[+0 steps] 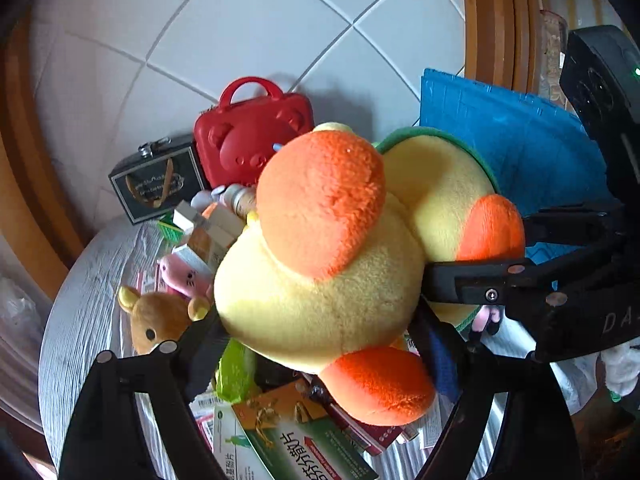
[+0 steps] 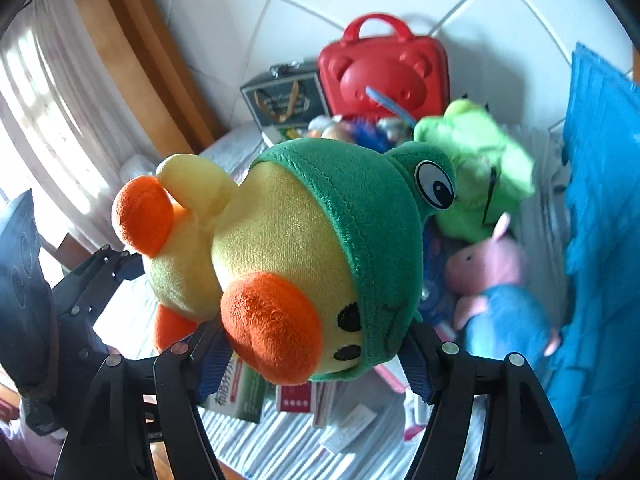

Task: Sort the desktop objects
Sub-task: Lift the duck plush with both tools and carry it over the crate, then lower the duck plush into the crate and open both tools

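A yellow plush duck (image 1: 320,280) with orange beak and feet and a green frog hood (image 2: 360,208) hangs above the cluttered table, held from two sides. My left gripper (image 1: 316,332) is shut on its body, with the black fingers (image 1: 200,340) pressing in from both sides. In the right wrist view my right gripper (image 2: 312,344) is shut on the duck's head (image 2: 280,240), just under the hood. The right gripper (image 1: 480,254) also reaches in from the right edge of the left wrist view. At the far left of the right wrist view the left gripper's fingers (image 2: 120,264) meet the duck's body.
Below lie medicine boxes (image 1: 288,440), a brown plush (image 1: 160,320), a small pink plush (image 1: 184,276), a green frog plush (image 2: 480,172) and a pink pig plush (image 2: 500,280) on the striped table (image 1: 92,320). A red bear case (image 1: 248,136) and black box (image 1: 156,180) stand by the tiled wall. A blue crate (image 2: 600,220) stands at the right.
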